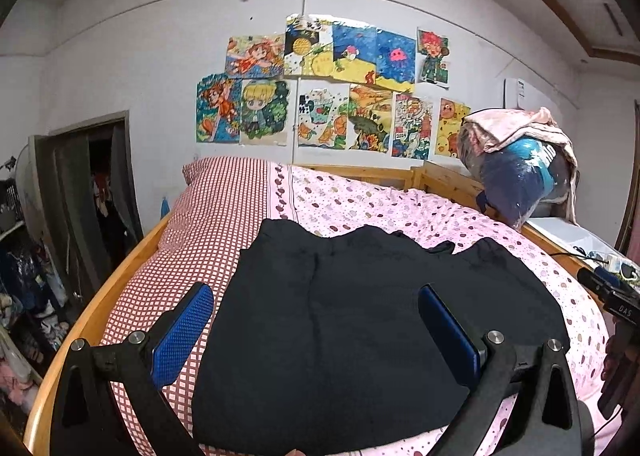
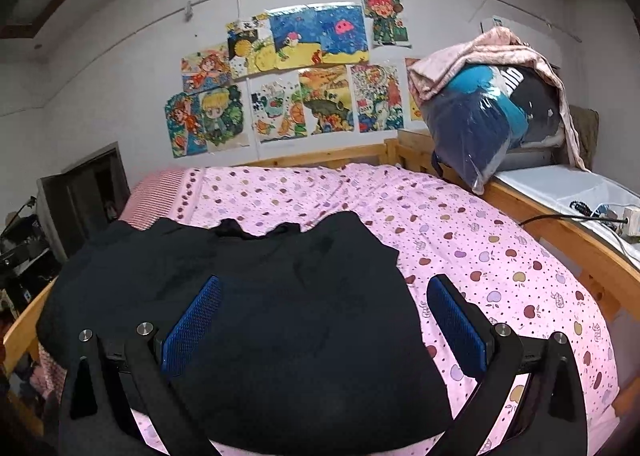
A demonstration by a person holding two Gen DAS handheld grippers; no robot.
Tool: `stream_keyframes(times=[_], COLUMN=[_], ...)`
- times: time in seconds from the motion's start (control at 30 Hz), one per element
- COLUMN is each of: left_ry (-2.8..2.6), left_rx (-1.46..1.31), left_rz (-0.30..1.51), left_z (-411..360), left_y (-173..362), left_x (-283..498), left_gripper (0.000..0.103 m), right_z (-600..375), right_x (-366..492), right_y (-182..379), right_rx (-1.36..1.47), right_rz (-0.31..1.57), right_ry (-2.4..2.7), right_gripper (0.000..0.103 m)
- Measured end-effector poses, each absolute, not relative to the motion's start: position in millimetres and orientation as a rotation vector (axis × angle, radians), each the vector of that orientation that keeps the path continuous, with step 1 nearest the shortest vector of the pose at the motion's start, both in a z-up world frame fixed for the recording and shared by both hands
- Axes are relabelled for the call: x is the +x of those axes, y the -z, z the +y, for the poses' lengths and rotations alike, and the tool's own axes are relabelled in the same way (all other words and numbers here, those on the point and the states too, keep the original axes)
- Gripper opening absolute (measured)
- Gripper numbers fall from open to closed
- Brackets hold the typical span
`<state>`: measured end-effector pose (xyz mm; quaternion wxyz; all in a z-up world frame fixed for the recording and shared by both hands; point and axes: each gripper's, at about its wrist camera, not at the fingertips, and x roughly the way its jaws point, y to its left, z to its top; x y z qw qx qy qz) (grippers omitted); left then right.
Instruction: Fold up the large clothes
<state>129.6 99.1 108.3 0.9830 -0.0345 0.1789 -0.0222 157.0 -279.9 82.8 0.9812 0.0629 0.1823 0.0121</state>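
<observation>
A black garment (image 1: pixel 352 320) lies spread flat on the bed, its collar toward the wall. In the left wrist view my left gripper (image 1: pixel 316 308) hovers open above its near left part, blue pads wide apart, nothing between them. The same black garment (image 2: pixel 248 316) fills the lower left of the right wrist view. My right gripper (image 2: pixel 326 302) is open over the garment's right edge, one pad above the cloth and the other above the pink sheet. The tip of the right gripper's body (image 1: pixel 612 296) shows at the right edge of the left wrist view.
The bed has a pink spotted sheet (image 2: pixel 480 256), a red checked cover (image 1: pixel 192 240) at its left and a wooden frame (image 2: pixel 568 240). A bagged bundle with a pink blanket (image 2: pixel 492 107) sits at the far right corner. Cables and a power strip (image 2: pixel 628 219) lie on the side shelf.
</observation>
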Motion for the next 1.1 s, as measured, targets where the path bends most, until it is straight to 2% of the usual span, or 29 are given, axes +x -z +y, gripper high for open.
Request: stream_keyframes(times=[1.1], left_ry=[0.051], left_rx=[0.015], left_rz=[0.341], left_z=[65.6], left_y=[-101.2], left_x=[34.8], left_gripper=[0.103], right_z=[-203.4], right_x=[35.6], right_y=[-104.9], right_rx=[0.011], right_rz=[0.257], right_ry=[-0.198], right_gripper=[0.101])
